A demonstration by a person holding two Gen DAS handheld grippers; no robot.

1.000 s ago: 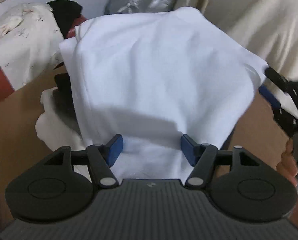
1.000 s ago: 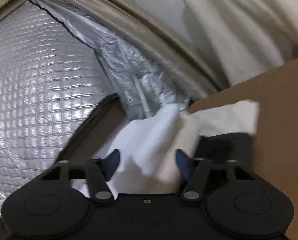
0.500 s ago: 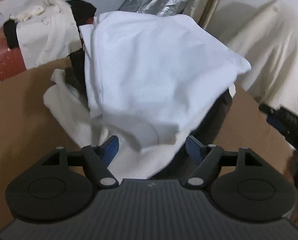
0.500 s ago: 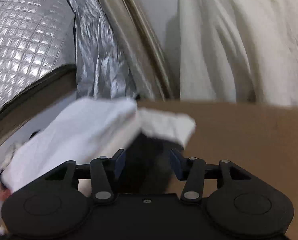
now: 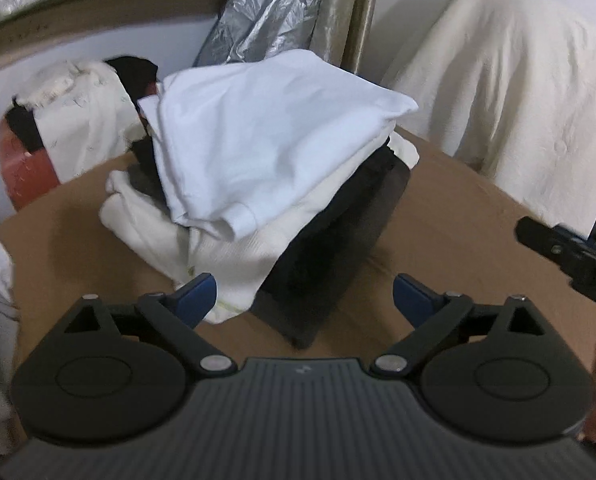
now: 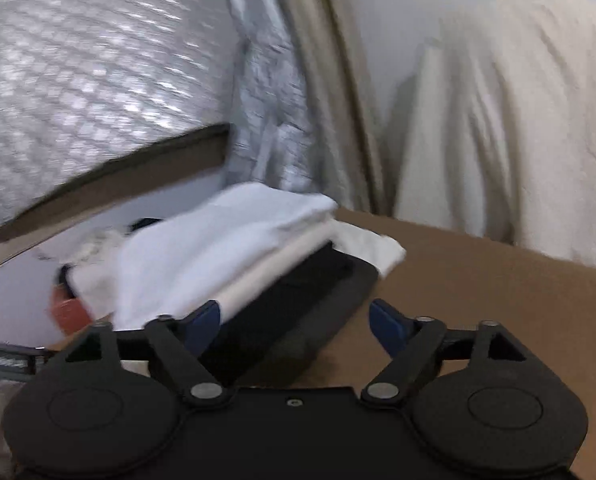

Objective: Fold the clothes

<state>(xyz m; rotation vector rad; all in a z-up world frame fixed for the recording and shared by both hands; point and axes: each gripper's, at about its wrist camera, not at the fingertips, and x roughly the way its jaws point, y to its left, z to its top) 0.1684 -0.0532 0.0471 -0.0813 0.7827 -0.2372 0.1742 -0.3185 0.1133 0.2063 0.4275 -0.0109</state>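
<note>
We see the folded white cotton T-shirt lying on top of a stack of folded clothes, over a cream knitted garment and a black folded garment, on the brown cardboard-covered tabletop. Our left hand-held gripper has just been spreading its jaws and stands released, nothing between its blue pads (the stack lies just beyond them). Our right hand-held gripper has likewise just been opening and grasps nothing, the stack's black garment showing in the gap past its pads.
</note>
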